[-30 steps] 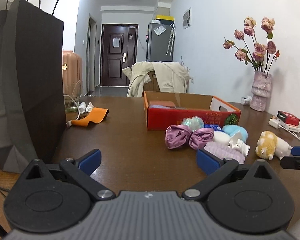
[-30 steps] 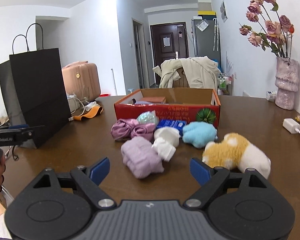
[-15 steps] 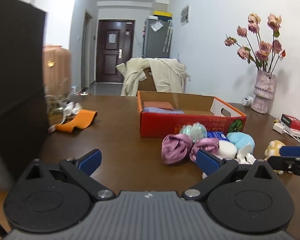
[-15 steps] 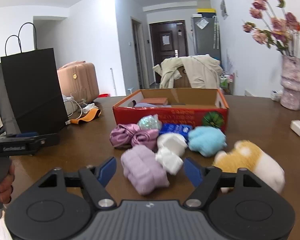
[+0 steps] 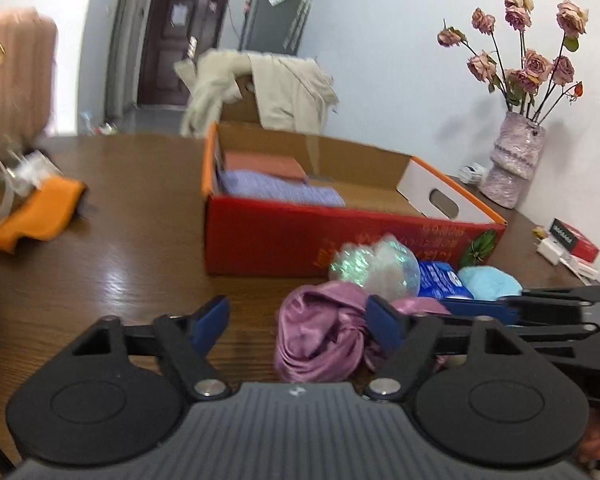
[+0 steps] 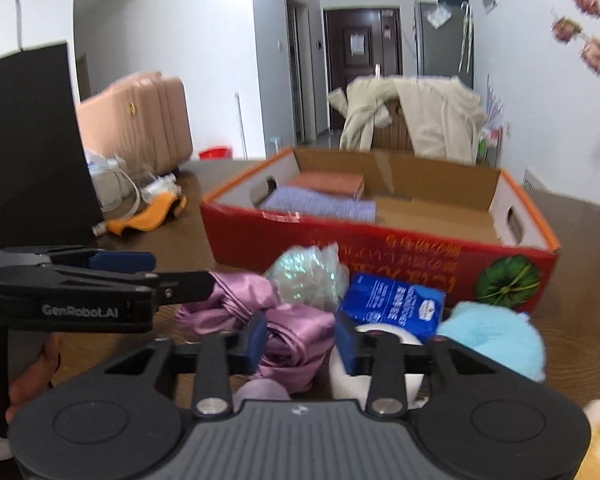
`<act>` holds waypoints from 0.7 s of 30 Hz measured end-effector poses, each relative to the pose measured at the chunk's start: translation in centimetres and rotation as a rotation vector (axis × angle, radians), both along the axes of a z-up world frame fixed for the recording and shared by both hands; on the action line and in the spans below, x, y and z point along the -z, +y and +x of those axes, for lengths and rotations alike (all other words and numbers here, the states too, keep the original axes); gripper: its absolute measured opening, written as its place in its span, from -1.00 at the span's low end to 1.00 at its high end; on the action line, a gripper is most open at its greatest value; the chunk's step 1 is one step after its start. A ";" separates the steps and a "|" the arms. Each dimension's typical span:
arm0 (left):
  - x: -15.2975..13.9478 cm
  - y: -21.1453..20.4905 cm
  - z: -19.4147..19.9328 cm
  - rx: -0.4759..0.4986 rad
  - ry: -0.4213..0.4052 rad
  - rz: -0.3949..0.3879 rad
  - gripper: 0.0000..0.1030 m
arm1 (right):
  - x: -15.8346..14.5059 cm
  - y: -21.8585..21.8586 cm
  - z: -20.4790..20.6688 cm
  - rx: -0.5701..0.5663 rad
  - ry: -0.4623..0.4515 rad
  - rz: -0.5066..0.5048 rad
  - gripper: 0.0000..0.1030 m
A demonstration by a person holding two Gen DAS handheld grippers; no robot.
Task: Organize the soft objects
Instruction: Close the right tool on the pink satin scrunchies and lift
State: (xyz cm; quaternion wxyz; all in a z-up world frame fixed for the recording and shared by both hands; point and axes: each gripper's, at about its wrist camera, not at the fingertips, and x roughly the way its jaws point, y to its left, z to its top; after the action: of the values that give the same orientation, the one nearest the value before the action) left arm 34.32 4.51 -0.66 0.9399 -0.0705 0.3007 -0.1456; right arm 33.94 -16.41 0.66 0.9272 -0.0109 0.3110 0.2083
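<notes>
Both have closed in on the satin bow (image 6: 296, 332) — right hand-held gripper (image 6: 300, 340) half-narrowed around it, not yet clenched; left hand-held gripper (image 5: 298, 316) spread wide.

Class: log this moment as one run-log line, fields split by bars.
left gripper: open, at purple satin cloth | right gripper: open, straddling same cloth | red cardboard box: holds folded items | nothing gripped yet

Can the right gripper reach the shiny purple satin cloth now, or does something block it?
Probably yes. The right gripper is open, with the shiny purple satin cloth directly between its fingers and nothing in front. The left gripper is close beside it, also open.
</notes>
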 end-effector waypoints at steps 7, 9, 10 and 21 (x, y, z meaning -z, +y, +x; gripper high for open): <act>1.0 1.1 0.4 0.095 0.033 -0.125 -0.52 | 2.1 -1.9 2.0 -0.034 0.057 0.123 -0.67; 1.1 0.8 0.3 0.100 0.021 -0.109 -0.56 | 2.3 -1.9 1.9 -0.039 0.049 0.123 -0.68; 1.2 0.6 0.2 0.104 0.020 -0.101 -0.59 | 2.3 -1.9 1.8 -0.040 0.043 0.117 -0.68; -1.8 0.8 -1.8 0.116 0.000 -0.120 -0.83 | 0.4 -1.5 0.1 -0.065 -0.034 0.106 -0.76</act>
State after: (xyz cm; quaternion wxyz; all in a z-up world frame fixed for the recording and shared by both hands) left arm 32.54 5.27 1.19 0.9239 -0.1095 0.2952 -0.2174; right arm 34.05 -17.93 0.29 0.9244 0.0246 0.2833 0.2543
